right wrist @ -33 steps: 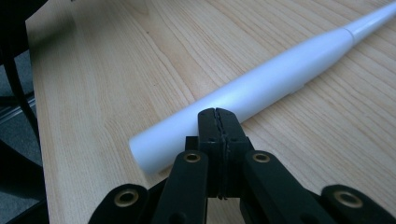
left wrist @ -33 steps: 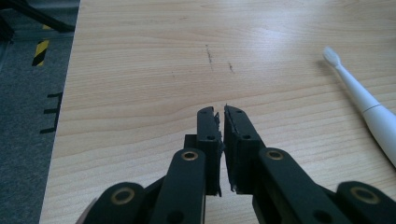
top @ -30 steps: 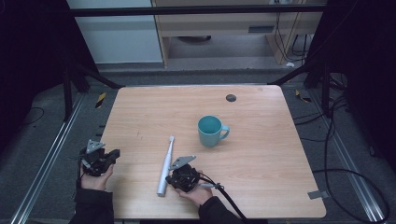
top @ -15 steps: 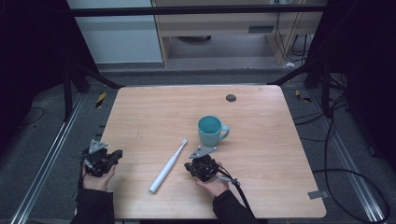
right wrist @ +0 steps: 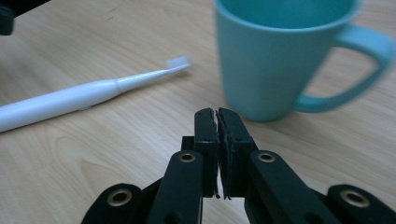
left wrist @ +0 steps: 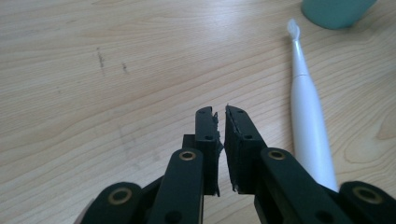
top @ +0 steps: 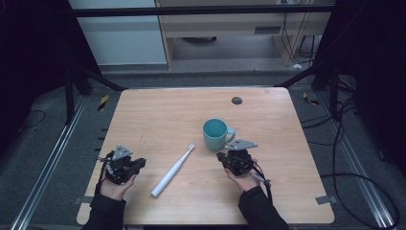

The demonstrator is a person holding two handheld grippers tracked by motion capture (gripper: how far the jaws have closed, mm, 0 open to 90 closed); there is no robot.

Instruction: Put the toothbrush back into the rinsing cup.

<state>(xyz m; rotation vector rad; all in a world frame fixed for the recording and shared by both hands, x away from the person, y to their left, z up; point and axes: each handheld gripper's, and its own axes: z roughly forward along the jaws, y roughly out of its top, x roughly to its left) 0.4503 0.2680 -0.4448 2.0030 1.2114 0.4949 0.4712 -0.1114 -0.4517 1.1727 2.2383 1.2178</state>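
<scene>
Left tongs (left wrist: 222, 112): nearly closed, a slit between the jaws, empty
Right tongs (right wrist: 216, 113): just parting, barely a slit, empty
Toothbrush (top: 172, 164): flat on table (top: 158, 110), between both tongs
Mug (top: 215, 134): just beyond right tongs

A light wooden bench (top: 158, 115) stood on a grey floor (top: 52, 158) in dim light. Black curtains (top: 28, 57) hung at the upper left and right of the frame. A pale cabinet (top: 225, 28) stood at the top, with cables (top: 354, 177) trailing at lower right.
</scene>
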